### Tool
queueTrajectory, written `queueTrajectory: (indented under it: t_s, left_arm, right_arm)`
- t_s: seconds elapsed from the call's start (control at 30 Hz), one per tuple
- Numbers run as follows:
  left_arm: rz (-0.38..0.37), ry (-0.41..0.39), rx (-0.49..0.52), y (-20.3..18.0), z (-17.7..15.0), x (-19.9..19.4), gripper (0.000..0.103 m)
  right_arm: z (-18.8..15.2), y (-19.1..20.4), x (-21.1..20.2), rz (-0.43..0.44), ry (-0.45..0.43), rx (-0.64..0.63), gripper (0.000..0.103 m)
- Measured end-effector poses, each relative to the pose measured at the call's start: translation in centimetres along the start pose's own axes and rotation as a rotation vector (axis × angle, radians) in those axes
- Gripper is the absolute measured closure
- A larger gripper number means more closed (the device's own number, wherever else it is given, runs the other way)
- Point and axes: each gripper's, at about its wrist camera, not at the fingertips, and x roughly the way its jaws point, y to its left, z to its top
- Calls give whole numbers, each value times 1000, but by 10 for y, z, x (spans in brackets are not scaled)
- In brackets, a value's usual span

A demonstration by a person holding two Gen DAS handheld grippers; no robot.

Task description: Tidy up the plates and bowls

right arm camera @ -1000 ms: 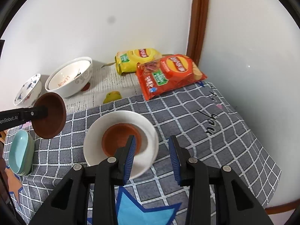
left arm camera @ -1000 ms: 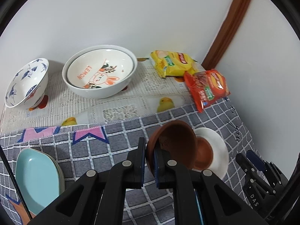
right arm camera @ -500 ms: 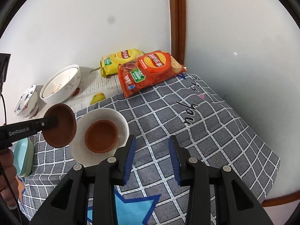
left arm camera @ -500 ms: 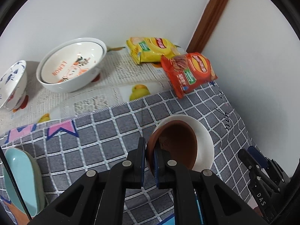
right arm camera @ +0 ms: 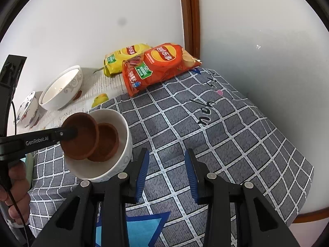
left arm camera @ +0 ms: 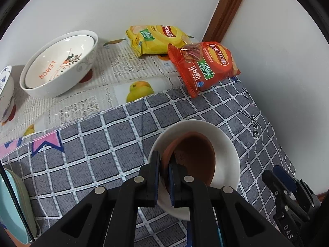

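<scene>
My left gripper (left arm camera: 163, 165) is shut on the rim of a brown bowl (left arm camera: 195, 156) and holds it tilted over a white bowl (left arm camera: 228, 144). In the right wrist view the held brown bowl (right arm camera: 82, 138) overlaps a second brown bowl (right arm camera: 108, 142) that lies inside the white bowl (right arm camera: 123, 123). My right gripper (right arm camera: 166, 173) is open and empty, just right of the white bowl.
A large white "LEMON" bowl (left arm camera: 59, 63) and a blue-patterned bowl (left arm camera: 5, 90) stand at the back left. Yellow (left arm camera: 154, 39) and red (left arm camera: 205, 65) chip bags lie by the wall corner. Pale blue plates (left arm camera: 12, 205) are stacked at the left edge.
My left gripper has carried the brown bowl to the right and down, over the white bowl. The right gripper has drawn back to the right of the white bowl.
</scene>
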Motion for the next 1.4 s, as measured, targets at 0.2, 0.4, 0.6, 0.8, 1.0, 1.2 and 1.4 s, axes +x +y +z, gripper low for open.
queueTrajectory:
  t_s: [0.2,0.4,0.6,0.8,1.0,1.2,1.4]
  left_arm:
    - [0,8,11,-6,2,8,95]
    - [-2,19,18,-11,1,16,95]
    - [15,23,34,-15,-3,18,95]
    - [18,20,36,-16,-4,17,94]
    - [36,17,67,-20,-7,16,94]
    - [22,-48,97,-22,-6,-9,86]
    - [56,-50,59,-4,-2,-18,82]
  right_arm:
    - [1,-1,0,6,-6,-13,67]
    - [1,-2,-1,14,-13,-16,67]
    - [0,-1,-2,17,-11,-23,67]
    - [-2,2,-2,32,-8,-30,67]
    - [1,7,-1,78,-12,-24,67]
    - [6,16,0,144,-28,-34,67]
    - [15,21,12,236,17,-25,67]
